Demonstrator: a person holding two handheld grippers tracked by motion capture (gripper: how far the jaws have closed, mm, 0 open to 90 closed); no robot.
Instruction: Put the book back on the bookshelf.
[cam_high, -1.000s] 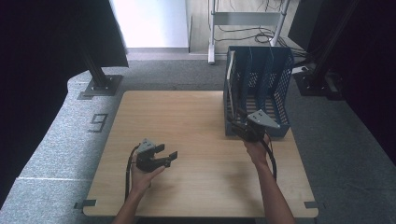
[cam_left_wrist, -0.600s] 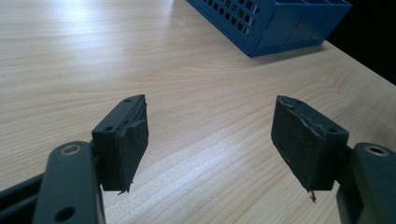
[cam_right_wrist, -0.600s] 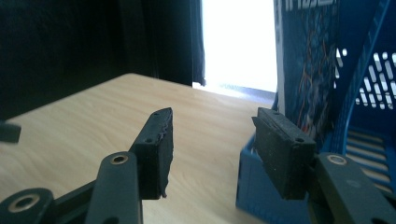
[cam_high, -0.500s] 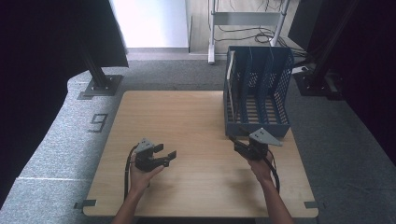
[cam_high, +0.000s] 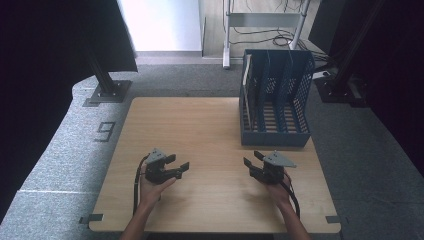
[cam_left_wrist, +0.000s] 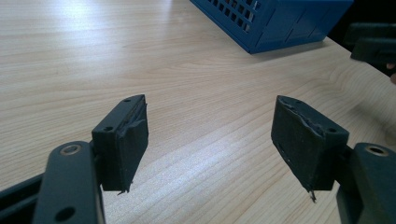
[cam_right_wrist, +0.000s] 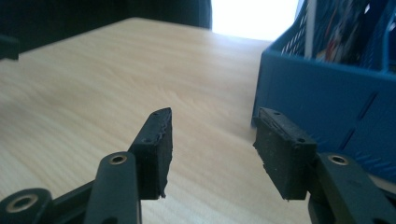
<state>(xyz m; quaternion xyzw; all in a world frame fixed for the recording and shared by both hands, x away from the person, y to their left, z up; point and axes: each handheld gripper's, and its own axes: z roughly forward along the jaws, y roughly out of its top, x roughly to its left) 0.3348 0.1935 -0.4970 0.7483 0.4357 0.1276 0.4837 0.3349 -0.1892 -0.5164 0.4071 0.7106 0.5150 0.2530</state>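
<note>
A blue slotted file rack stands upright at the table's far right, its open side facing the person; something pale leans in its leftmost slot. My right gripper sits low over the wood just in front of the rack, open and empty. From the right gripper view its jaws stand apart with bare table between them, and the rack's blue wall is close on the right. My left gripper is held low at the front left, open, its jaws wide with nothing between them. The rack's corner lies beyond.
The wooden table holds the rack and the two hands. Grey carpet surrounds it, with a metal stand foot at the far left and a white shelf frame behind the rack.
My right gripper has drawn back from the rack's front and sunk toward the person, now low over the table. The left gripper has stayed put.
</note>
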